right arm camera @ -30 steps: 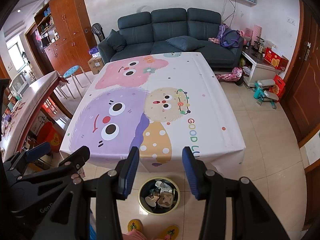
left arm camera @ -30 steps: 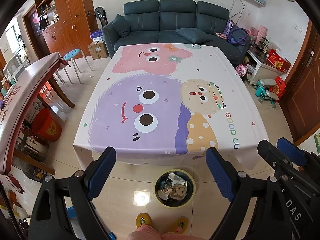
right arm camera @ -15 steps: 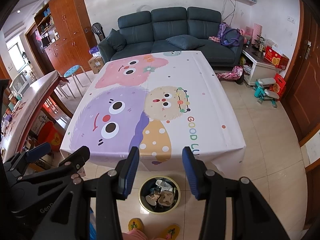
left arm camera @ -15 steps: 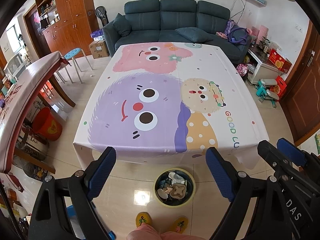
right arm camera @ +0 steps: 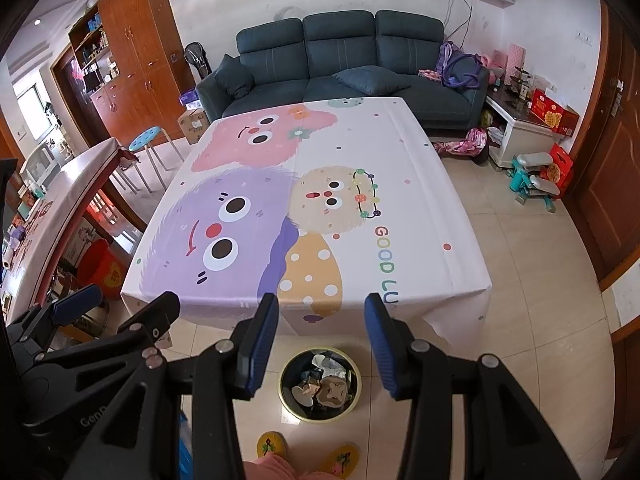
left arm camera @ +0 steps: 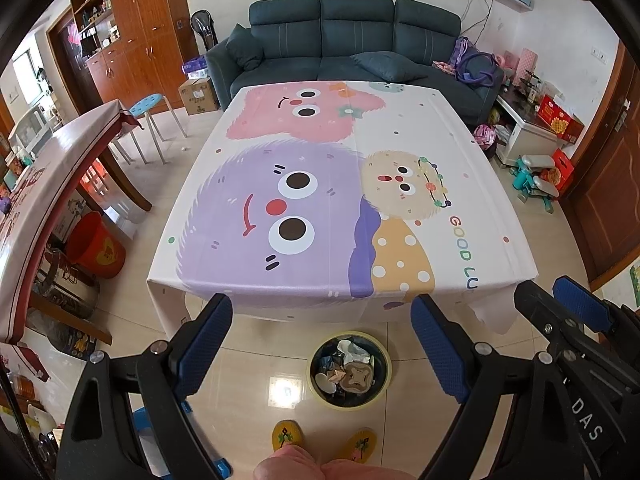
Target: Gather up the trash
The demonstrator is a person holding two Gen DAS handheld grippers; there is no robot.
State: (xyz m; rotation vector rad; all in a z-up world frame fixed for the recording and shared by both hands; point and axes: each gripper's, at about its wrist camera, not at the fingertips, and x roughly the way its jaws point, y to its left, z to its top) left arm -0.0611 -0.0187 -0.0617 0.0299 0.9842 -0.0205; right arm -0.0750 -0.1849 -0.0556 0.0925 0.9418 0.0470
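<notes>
A round bin with a yellow rim point(left arm camera: 349, 371) point(right arm camera: 320, 385) stands on the tiled floor at the table's near edge, filled with crumpled paper and scraps. My left gripper point(left arm camera: 322, 332) hangs above it, its blue pads far apart and nothing between them. My right gripper point(right arm camera: 320, 332) is also open and empty above the bin. The table point(left arm camera: 460, 160) point(right arm camera: 420, 184) wears a cartoon cloth, and I see no loose trash on it. Each gripper shows at the edge of the other's view.
A person's yellow slippers point(left arm camera: 287, 435) point(right arm camera: 272, 446) stand just behind the bin. A long red-brown table point(left arm camera: 48, 184) and a red bucket point(left arm camera: 96, 246) are on the left, a blue stool point(left arm camera: 146, 106) and a dark sofa point(left arm camera: 352, 40) beyond. Toys and boxes point(left arm camera: 556, 120) crowd the right wall.
</notes>
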